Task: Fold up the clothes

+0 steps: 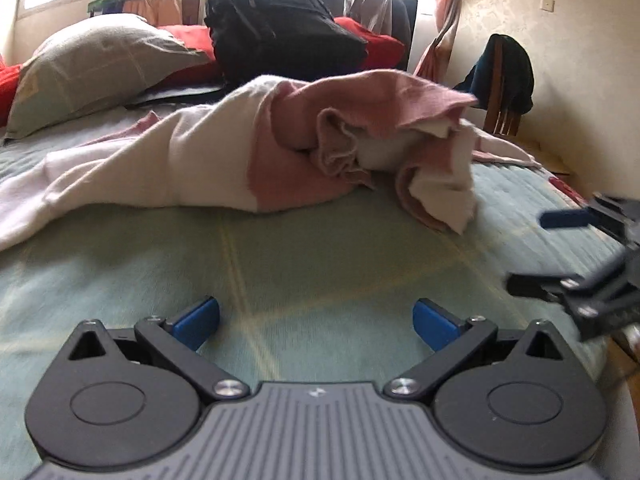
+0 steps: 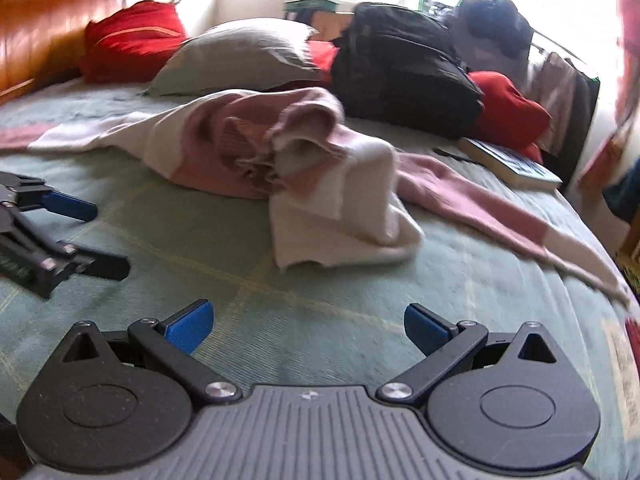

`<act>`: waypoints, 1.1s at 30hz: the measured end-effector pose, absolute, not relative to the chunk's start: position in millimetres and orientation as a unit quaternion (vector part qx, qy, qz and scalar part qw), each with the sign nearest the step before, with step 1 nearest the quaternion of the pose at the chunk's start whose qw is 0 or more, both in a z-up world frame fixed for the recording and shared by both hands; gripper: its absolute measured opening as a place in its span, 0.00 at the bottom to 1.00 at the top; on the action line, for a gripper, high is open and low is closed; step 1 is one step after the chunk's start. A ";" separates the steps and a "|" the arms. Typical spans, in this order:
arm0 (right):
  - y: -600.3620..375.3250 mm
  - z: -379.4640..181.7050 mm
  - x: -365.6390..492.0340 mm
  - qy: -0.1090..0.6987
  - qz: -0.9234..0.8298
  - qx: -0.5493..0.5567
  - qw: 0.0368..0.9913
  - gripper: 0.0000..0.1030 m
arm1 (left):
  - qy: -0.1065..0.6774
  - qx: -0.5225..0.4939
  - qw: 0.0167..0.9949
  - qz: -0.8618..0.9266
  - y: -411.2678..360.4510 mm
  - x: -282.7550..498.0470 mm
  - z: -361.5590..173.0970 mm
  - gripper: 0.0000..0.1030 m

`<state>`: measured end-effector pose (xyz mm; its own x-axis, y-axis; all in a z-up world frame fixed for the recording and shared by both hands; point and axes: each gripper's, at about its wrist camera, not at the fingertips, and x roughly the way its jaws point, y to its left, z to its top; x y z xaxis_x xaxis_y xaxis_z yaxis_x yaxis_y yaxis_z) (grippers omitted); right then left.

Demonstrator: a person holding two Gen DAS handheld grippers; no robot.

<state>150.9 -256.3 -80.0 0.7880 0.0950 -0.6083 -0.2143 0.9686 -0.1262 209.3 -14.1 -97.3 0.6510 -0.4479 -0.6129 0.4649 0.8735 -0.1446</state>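
A pink and cream garment [image 1: 224,152] lies crumpled in a heap on the green bedspread [image 1: 280,264], ahead of both grippers; in the right wrist view the garment [image 2: 304,168] trails a long pink sleeve toward the right edge of the bed. My left gripper [image 1: 316,322] stands open over bare bedspread, well short of the cloth, with nothing between its blue pads. My right gripper [image 2: 307,326] is open too and holds nothing. Each gripper shows in the other's view: the right gripper [image 1: 556,248] at the right edge, the left gripper [image 2: 100,236] at the left edge.
Behind the garment sit a grey-green pillow [image 1: 92,68], red cushions [image 2: 132,40] and a black backpack [image 1: 276,28]. A book [image 2: 512,164] lies at the bed's far right. A wooden chair [image 1: 504,80] draped with dark clothes stands beside the bed.
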 end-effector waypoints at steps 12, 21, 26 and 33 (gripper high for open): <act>-279.5 -90.0 158.8 0.318 0.088 -0.038 0.943 1.00 | 0.349 -0.008 0.897 -0.271 -43.2 298.6 -96.9 0.99; -284.3 -89.6 156.2 0.312 0.091 -0.028 0.945 1.00 | 0.285 -0.027 0.906 -0.313 -45.3 287.3 -83.6 0.99; -284.9 -90.7 157.6 0.316 0.088 -0.024 0.944 1.00 | 0.331 -0.031 0.892 -0.306 -52.2 304.4 -97.8 0.99; -285.2 -88.9 154.5 0.318 0.083 -0.023 0.944 1.00 | 0.256 -0.062 0.912 -0.314 -46.5 290.9 -75.1 0.99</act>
